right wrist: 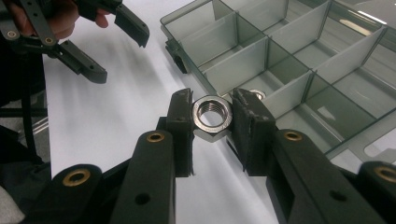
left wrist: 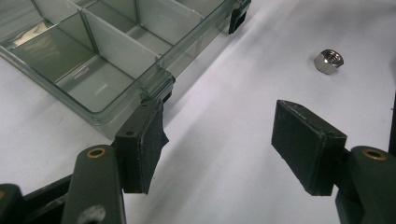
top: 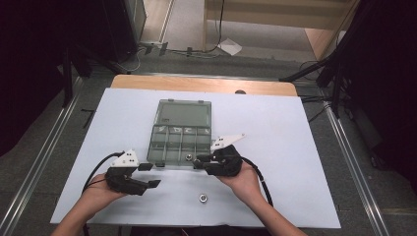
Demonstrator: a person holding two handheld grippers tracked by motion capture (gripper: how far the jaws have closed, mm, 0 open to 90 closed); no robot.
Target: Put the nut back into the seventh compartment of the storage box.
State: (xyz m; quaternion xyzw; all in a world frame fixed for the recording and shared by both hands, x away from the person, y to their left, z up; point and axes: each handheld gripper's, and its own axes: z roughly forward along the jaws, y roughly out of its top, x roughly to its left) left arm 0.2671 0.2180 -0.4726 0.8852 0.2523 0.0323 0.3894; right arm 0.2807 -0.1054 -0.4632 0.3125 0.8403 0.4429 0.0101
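A clear plastic organizer box (top: 151,147) lies open mid-table, its lid flat behind it. My right gripper (top: 198,161) is at the box's front right corner, shut on a steel hex nut (right wrist: 212,117) held just outside the box's front wall (right wrist: 243,63). A second nut (right wrist: 257,94) lies in the compartment behind it, also seen in the high view as a nut in the box (top: 188,157). My left gripper (top: 150,175) stands open and holds nothing by the box's front left corner (left wrist: 116,51); one of its pads (left wrist: 140,144) nearly touches the box's latch.
A loose nut (top: 202,198) lies on the white table sheet (top: 295,172) near the front edge, between the two hands; the left gripper view has this nut (left wrist: 328,61) ahead of its jaws. The left gripper (right wrist: 119,56) appears far off in the right gripper view.
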